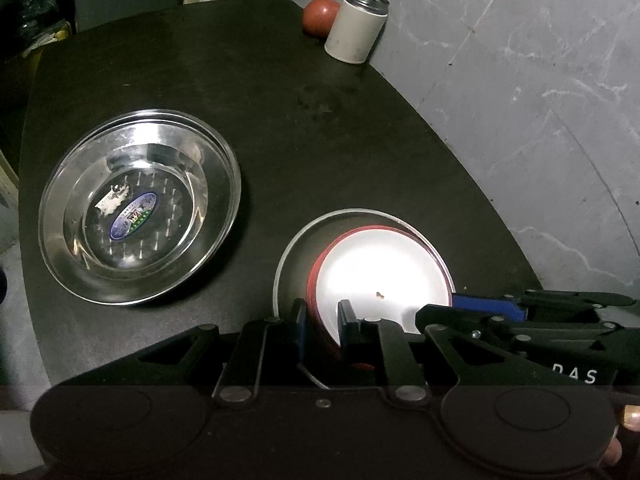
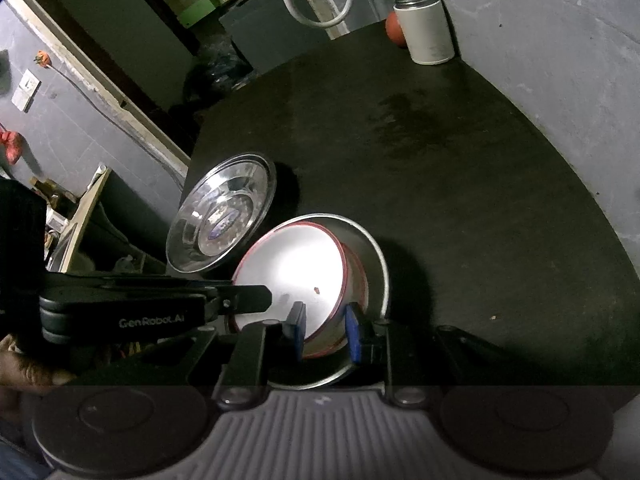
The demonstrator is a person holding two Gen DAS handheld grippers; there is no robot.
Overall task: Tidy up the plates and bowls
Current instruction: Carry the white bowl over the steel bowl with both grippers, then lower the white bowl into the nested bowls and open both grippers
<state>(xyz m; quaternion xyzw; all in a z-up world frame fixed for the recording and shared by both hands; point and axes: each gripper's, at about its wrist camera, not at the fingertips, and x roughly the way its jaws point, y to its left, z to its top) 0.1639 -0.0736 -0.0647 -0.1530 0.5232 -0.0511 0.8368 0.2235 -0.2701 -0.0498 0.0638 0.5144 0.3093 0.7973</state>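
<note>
Two hand-held grippers meet over one nest of dishes near the front edge of the dark tabletop [image 1: 320, 128]: a white bowl with a red rim [image 1: 380, 276] sitting inside a larger steel bowl [image 1: 288, 256]. We see the left hand-held gripper [image 1: 322, 322] with its blue-padded fingers straddling the near rim of the red-rimmed bowl, one inside and one outside; whether the pads actually press the rim we cannot tell. The right hand-held gripper [image 2: 326, 330] straddles the same bowl's rim from the other side, and again we cannot tell whether it has closed on it. A steel plate [image 1: 140, 212] with an oval sticker lies by itself further left, apart from the nest. At the far corner stand a white canister [image 1: 356, 26] and a reddish ball [image 1: 320, 16], well clear of the work. We judge the white bowl to be light, stiff and smooth, likely melamine or enamel, so it could slip or swivel in a one-point pinch; its thin rim is the only sensible hold. The steel pieces will be slick and noisy, and they may lift together if they bind.
</note>
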